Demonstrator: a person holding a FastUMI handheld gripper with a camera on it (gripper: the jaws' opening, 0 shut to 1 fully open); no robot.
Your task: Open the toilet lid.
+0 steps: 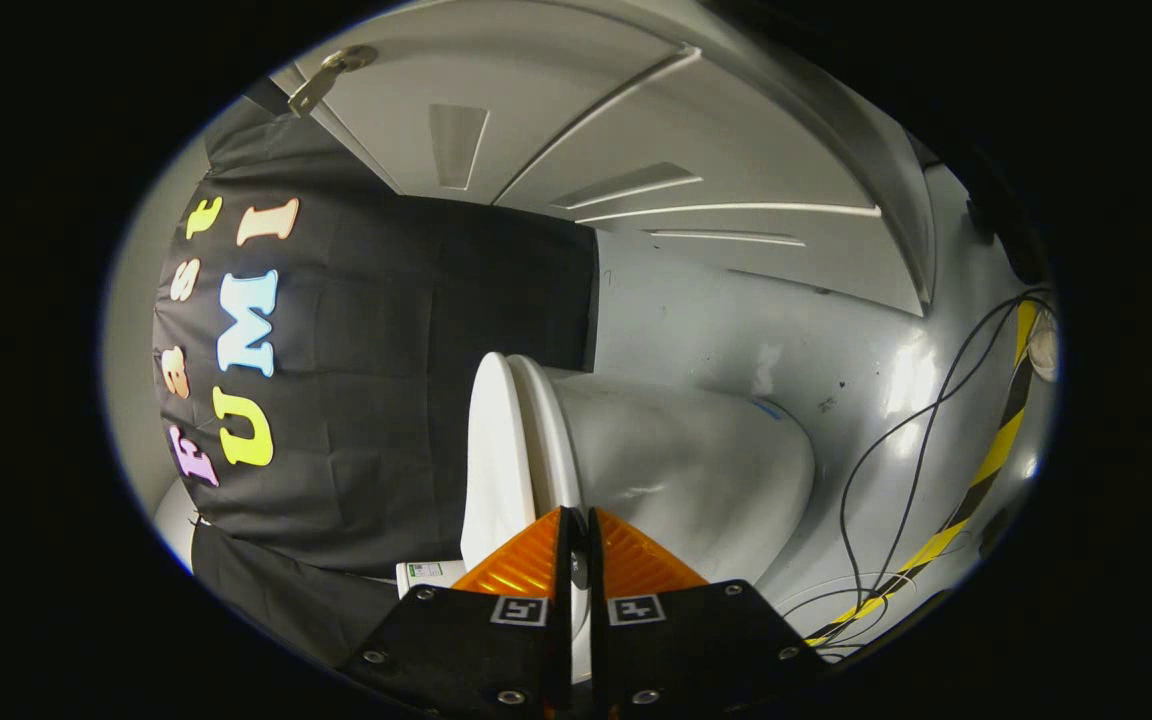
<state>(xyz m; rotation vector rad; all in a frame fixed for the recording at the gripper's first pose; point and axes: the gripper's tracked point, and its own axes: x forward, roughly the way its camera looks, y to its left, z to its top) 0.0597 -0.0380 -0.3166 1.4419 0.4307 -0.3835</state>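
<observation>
The view is rolled on its side. A white toilet stands against the black cloth wall, its bowl [696, 470] bulging toward the grey floor. The lid [492, 450] lies flat against the seat [548, 440], with only a thin seam between them. My gripper [577, 520] is right at the toilet's front rim, its tips against the edge of the seat just beside the lid. The fingers [526, 565] stand almost together with a narrow slit between them, and a sliver of white shows through it. I cannot see anything held between them.
A white panelled door [576, 130] with a metal handle [331, 75] stands beyond the toilet. Black cables [886, 470] and a yellow-black tape strip [986, 470] run across the glossy grey floor [736, 330] beside the bowl. A small white labelled item [431, 573] sits by the lid.
</observation>
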